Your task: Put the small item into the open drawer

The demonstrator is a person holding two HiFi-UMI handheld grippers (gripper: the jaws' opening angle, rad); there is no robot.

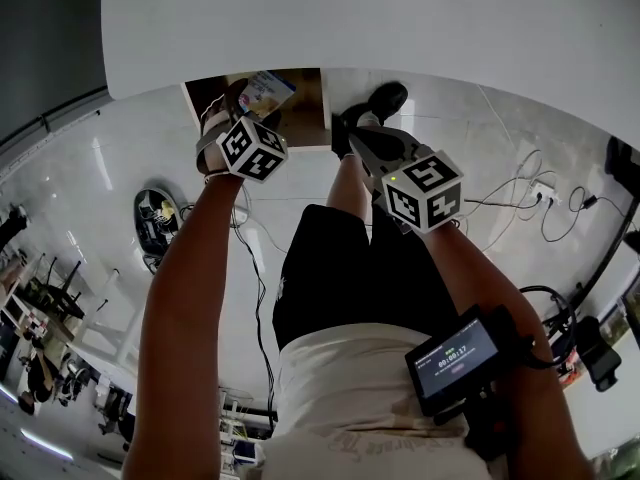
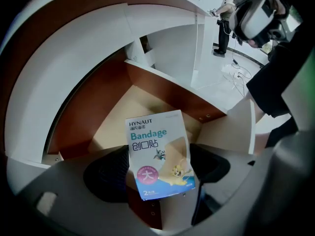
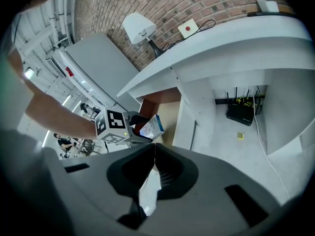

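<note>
While the left gripper [image 2: 160, 170] clamps the box [image 2: 157, 146] by its lower end, long axis aimed into the drawer [image 2: 118, 122] directly below, the right gripper [image 3: 153, 167] hangs off beside it, jaws together, empty.

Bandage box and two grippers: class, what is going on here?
A person holds a gripper in each hand. The left gripper is shut on a bandage box and holds it over the open drawer, not yet let go. The right gripper is shut and empty, off to one side.
</note>
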